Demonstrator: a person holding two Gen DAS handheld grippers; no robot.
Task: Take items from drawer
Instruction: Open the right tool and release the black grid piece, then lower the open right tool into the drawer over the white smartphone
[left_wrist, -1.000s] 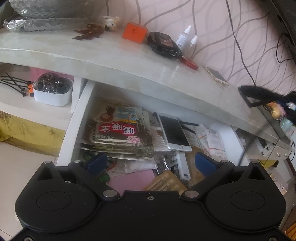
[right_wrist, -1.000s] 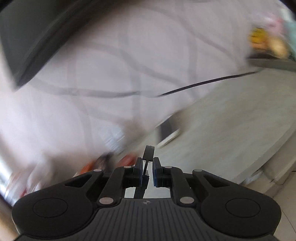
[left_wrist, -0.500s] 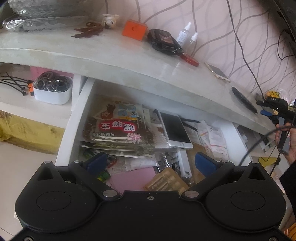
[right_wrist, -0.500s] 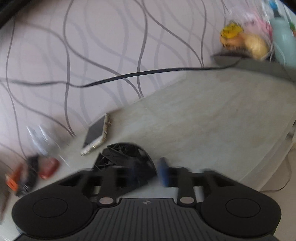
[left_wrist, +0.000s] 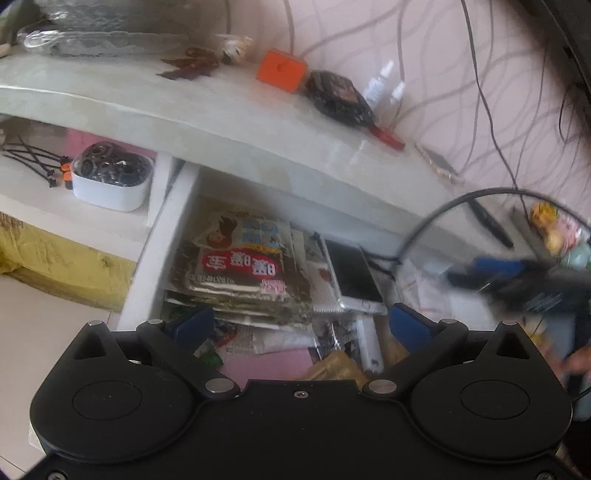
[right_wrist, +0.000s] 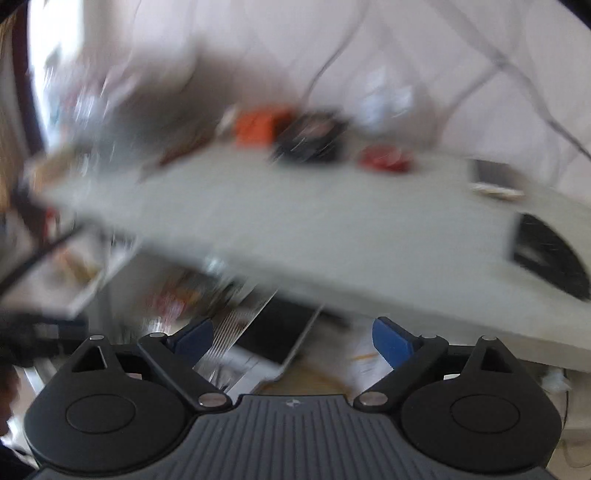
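Note:
The open white drawer (left_wrist: 147, 266) under the counter holds a stack of dark snack packets (left_wrist: 236, 273), a silver phone (left_wrist: 352, 275), papers and a pink sheet (left_wrist: 269, 363). My left gripper (left_wrist: 301, 326) is open and empty, just above the drawer's front. My right gripper (right_wrist: 291, 336) is open and empty, pointing at the phone (right_wrist: 277, 339) in the drawer; its view is blurred. It also shows at the right of the left wrist view (left_wrist: 517, 277), blurred. A black pen-like item (left_wrist: 489, 221) lies on the counter.
The pale counter (left_wrist: 221, 114) carries an orange box (left_wrist: 282, 70), a black pouch (left_wrist: 340, 98), small dropper bottles (left_wrist: 384, 88), a red item (left_wrist: 388, 136) and a gold phone (left_wrist: 439, 168). A white tub of metal rings (left_wrist: 110, 179) sits on the left shelf. Cables hang on the wall.
My right gripper released the black item on the counter, opened, and swung down to face the drawer. My left gripper stayed almost still above the drawer.

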